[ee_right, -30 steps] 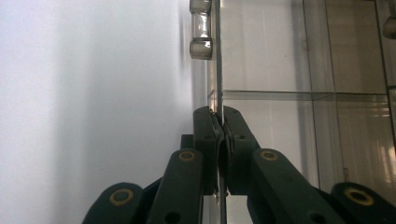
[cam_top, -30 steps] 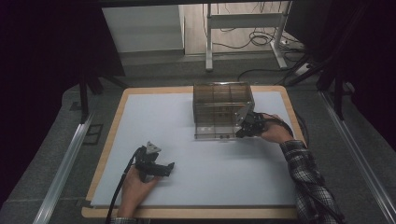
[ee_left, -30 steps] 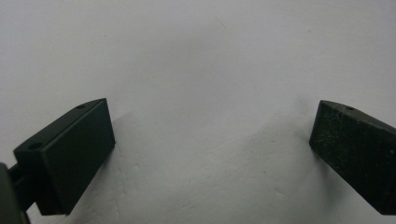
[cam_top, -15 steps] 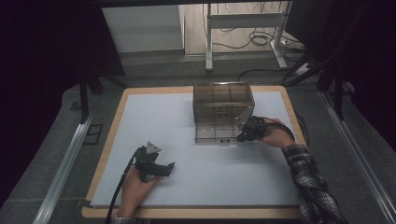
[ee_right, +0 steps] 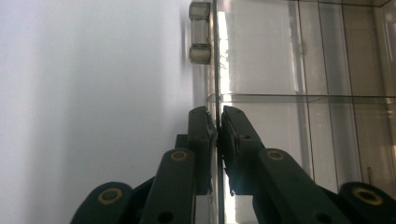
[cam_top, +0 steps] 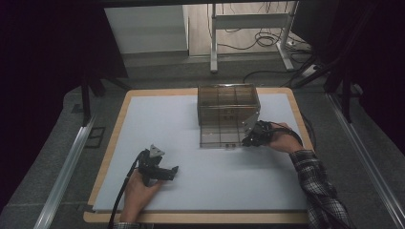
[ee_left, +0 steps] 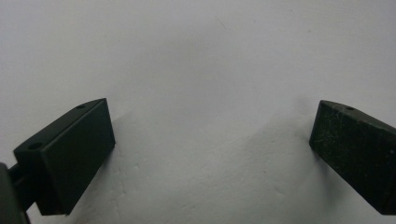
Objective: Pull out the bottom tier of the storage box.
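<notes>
Door [cam_top: 221, 135] lower; right gripper [ee_right: 217, 122] view: fingers pinching it.

A white mat [cam_top: 181, 129] covers nearly all of a wooden board [cam_top: 191, 218], whose pale edge shows as a thin frame on all four sides. The board lies on a grey surface [cam_top: 52, 167]. A metal rail [cam_top: 64, 164] runs along the board's left side, and a second rail [cam_top: 363, 148] along its right. Just left of the left rail lies a small dark grid [cam_top: 95, 136]. Beyond the board's far edge stand white table legs [cam_top: 213, 43], with black cables [cam_top: 267, 40] looped on the floor between them.
</notes>
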Action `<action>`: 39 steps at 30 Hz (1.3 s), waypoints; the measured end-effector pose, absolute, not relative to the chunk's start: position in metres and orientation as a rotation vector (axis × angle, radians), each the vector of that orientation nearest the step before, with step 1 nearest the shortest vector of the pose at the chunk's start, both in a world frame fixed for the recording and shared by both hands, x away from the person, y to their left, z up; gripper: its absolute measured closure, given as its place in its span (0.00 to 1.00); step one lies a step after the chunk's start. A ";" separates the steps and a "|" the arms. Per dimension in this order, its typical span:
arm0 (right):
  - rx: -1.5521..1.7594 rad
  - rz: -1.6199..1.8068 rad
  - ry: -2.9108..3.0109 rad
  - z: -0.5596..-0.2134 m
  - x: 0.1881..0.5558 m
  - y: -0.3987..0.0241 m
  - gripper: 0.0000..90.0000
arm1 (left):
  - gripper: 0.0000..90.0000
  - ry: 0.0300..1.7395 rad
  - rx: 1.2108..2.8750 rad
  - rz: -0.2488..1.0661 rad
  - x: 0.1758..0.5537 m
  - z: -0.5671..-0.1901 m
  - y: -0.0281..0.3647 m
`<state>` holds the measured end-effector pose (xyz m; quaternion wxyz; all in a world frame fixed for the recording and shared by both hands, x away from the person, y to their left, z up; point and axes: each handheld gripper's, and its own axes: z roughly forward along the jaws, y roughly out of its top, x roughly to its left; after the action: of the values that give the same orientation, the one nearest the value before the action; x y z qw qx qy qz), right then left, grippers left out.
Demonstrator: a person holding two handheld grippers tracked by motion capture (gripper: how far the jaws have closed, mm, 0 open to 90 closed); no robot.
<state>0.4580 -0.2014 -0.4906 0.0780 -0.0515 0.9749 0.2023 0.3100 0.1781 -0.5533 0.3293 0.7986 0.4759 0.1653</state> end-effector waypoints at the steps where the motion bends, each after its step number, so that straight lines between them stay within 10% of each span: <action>1: -0.153 0.603 2.917 -0.490 0.457 -0.201 0.89 | 0.00 1.245 2.089 0.432 0.310 -0.553 0.178; 39: -0.040 0.714 2.816 -0.479 0.428 -0.204 0.62 | 0.00 1.245 2.089 0.432 0.310 -0.553 0.178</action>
<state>0.4277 -0.2040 -0.4792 0.1178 -0.0138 0.9625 0.2439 0.3100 0.1781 -0.5533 0.3292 0.7986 0.4760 0.1652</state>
